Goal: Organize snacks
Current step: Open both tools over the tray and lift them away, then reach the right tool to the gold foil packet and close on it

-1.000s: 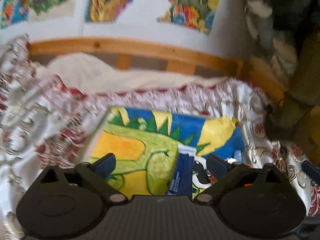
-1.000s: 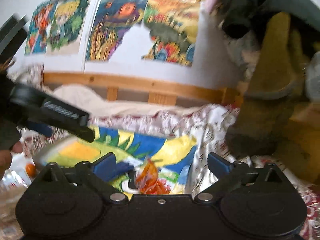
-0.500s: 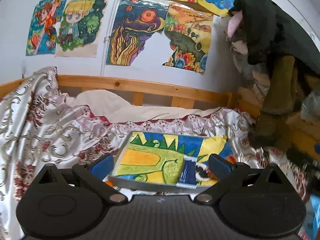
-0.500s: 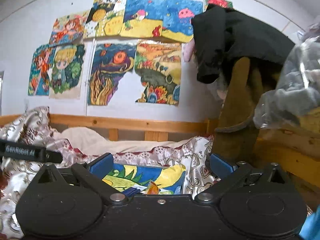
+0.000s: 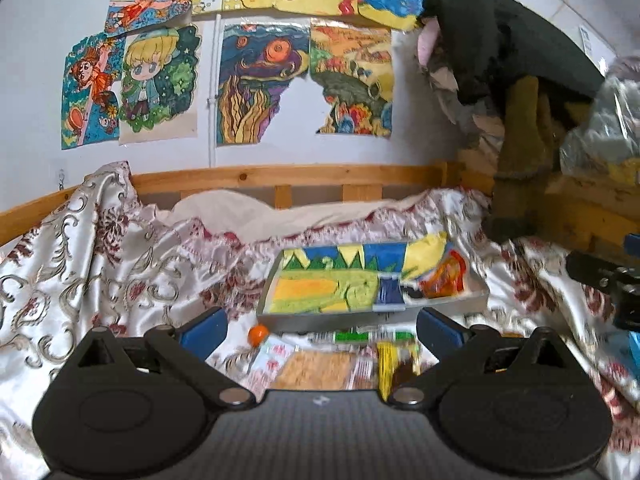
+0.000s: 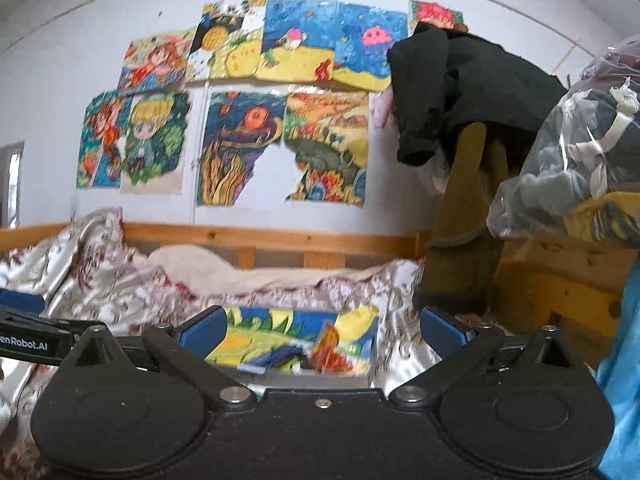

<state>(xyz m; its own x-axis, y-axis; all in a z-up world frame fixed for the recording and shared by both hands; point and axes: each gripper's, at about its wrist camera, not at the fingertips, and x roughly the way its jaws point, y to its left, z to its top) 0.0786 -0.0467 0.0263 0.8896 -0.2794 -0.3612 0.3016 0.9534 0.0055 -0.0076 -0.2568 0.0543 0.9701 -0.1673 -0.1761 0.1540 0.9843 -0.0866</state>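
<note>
A shallow tray (image 5: 372, 317) lined with a dinosaur drawing lies on the patterned bedspread. Inside it sit a dark blue packet (image 5: 387, 293) and an orange-red packet (image 5: 444, 280). The same tray (image 6: 304, 380) shows low in the right wrist view with the blue packet (image 6: 276, 356) and the orange packet (image 6: 328, 346). Loose snacks lie in front of the tray: a small orange ball (image 5: 258, 334), a green packet (image 5: 354, 336), a tan cracker pack (image 5: 320, 368) and a yellow packet (image 5: 390, 360). My left gripper (image 5: 320, 328) is open above them, holding nothing. My right gripper (image 6: 322, 330) is open and holds nothing.
A wooden bed rail (image 5: 288, 176) and a wall of drawings stand behind. Dark and olive clothes (image 5: 516, 128) hang at the right over a wooden frame. A clear bag of clothes (image 6: 580, 152) sits at the right. The other gripper (image 5: 600, 280) shows at the right edge.
Both grippers have pulled back and up from the tray. The tray now looks smaller and farther, and the loose snacks in front of it have come into the left wrist view.
</note>
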